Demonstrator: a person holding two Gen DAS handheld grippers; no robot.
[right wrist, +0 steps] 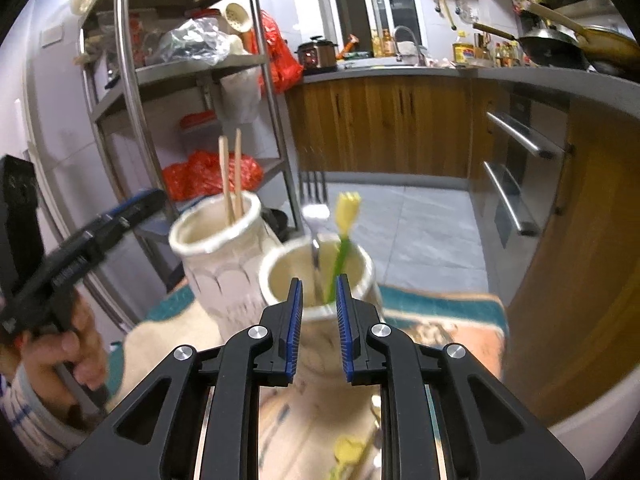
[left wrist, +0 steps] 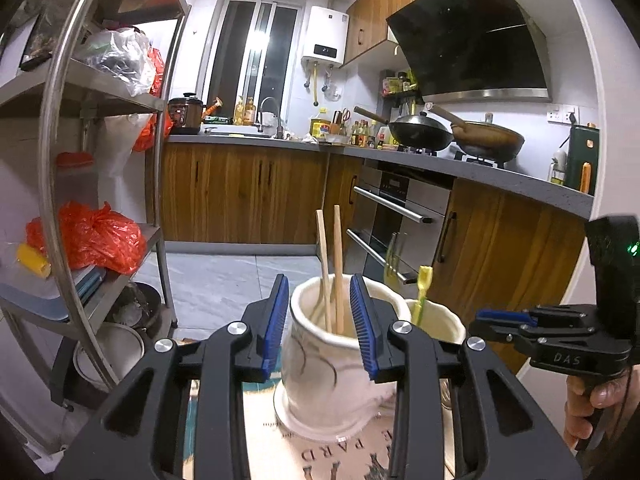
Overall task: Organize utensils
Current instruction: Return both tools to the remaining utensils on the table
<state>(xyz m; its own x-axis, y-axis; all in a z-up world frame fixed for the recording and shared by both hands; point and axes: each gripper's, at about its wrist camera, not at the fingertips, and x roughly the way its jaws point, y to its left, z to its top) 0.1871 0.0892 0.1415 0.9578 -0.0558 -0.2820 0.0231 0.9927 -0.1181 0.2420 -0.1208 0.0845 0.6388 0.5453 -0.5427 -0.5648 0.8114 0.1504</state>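
**Two cream jars, both grippers empty**

The larger cream jar (left wrist: 320, 364) stands at lower centre of the left wrist view on a printed mat (left wrist: 328, 456) and holds two wooden chopsticks (left wrist: 332, 268), upright and leaning slightly left. Just right of it, the second cream jar (right wrist: 320, 280) — lower centre of the right wrist view — holds a metal fork (right wrist: 314, 208) and a yellow-green plastic fork (right wrist: 346, 220), tines up. Another yellow utensil (right wrist: 352, 450) lies blurred on the mat at the bottom of that view.

The mat's lettering reads only in part — "PARD", upside down. The right gripper's body bears "DAS".

The left gripper (left wrist: 320, 320) has its blue pads parted with nothing pressed between them; the right gripper (right wrist: 318, 328) likewise stands slightly apart, holding nothing.
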